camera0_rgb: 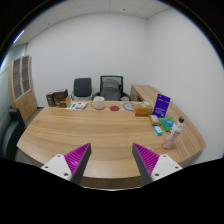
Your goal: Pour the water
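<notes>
My gripper (111, 160) hangs above the near edge of a long wooden table (95, 135). Its two fingers (72, 160) with magenta pads stand wide apart with nothing between them. Far ahead, at the table's right end, a clear bottle (178, 127) stands upright. A pale cup-like thing (169, 140) sits just in front of the bottle. Both lie well beyond the right finger.
A purple sign (162, 103) and small boxes stand on the right side. A pale jug-like thing (99, 104) and a red dish (114, 105) sit at the far middle. Two office chairs (110, 87) stand behind the table. A wooden cabinet (22, 80) lines the left wall.
</notes>
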`<state>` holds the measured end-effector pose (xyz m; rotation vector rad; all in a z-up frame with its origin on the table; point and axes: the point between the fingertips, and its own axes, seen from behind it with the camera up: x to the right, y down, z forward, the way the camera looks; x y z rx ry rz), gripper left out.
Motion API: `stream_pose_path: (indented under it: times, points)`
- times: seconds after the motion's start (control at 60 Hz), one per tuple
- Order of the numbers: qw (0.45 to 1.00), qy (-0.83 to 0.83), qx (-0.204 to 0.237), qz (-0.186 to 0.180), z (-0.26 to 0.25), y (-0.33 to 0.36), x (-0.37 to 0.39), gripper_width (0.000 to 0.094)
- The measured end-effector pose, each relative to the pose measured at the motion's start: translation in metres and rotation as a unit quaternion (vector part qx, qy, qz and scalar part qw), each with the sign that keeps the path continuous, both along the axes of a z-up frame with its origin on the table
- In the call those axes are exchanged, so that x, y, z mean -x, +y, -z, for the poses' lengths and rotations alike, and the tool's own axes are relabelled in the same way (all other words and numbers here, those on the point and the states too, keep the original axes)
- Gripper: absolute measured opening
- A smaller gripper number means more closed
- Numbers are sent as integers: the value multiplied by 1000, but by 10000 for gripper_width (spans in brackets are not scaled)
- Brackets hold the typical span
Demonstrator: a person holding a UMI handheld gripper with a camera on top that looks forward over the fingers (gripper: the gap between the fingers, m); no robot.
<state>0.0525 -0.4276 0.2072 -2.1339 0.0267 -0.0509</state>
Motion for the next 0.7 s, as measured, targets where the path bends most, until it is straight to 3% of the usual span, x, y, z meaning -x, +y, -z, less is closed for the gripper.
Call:
stream_pose_path:
  times: [0.4, 0.6, 0.7]
  points:
    - [998, -7, -15, 55, 109, 48, -284, 854]
    - [998, 7, -49, 49, 134, 114, -343, 836]
    - [997, -2, -61, 41, 144, 140, -354, 756]
